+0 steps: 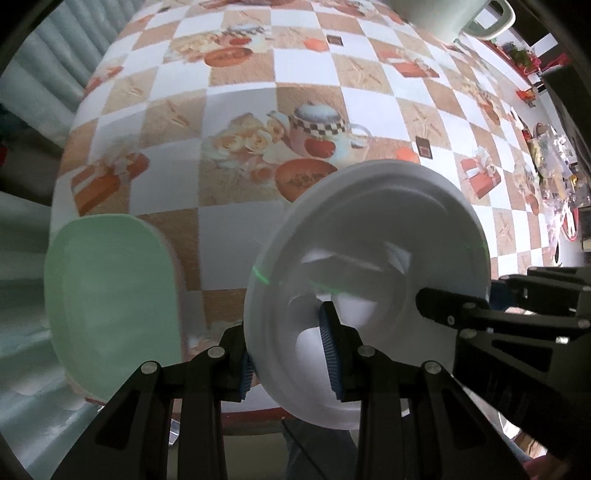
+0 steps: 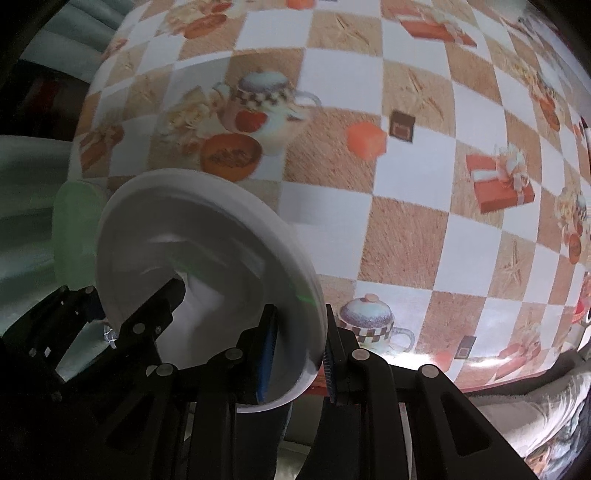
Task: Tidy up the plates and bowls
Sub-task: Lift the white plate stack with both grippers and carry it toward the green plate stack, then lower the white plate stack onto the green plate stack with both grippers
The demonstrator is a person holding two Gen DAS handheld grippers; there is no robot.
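The white plate [image 1: 369, 266] is held clear of the table [image 1: 314, 66], tilted on edge, at the near table edge. Both grippers grip it at once. The left gripper [image 1: 291, 354] pinches the lower rim: one blue-padded finger lies against the concave face, the other behind the rim. The right gripper [image 2: 299, 354] pinches the opposite rim section in the same manner, one pad inside the plate [image 2: 199, 258], one pad outside. In the left wrist view the right gripper's [image 1: 480, 314] finger reaches over the plate's right edge; in the right wrist view the left gripper's [image 2: 110, 325] finger reaches over the plate's lower left edge. A green plate [image 1: 110, 295] stands just left of the white plate, near the table's left corner; in the right wrist view only a strip of it [image 2: 74, 229] shows behind the white plate. The table carries a checked cloth printed with teapots and gift boxes. A pale rack [image 1: 454, 18] sits at the far table edge. The frames are motion-blurred.
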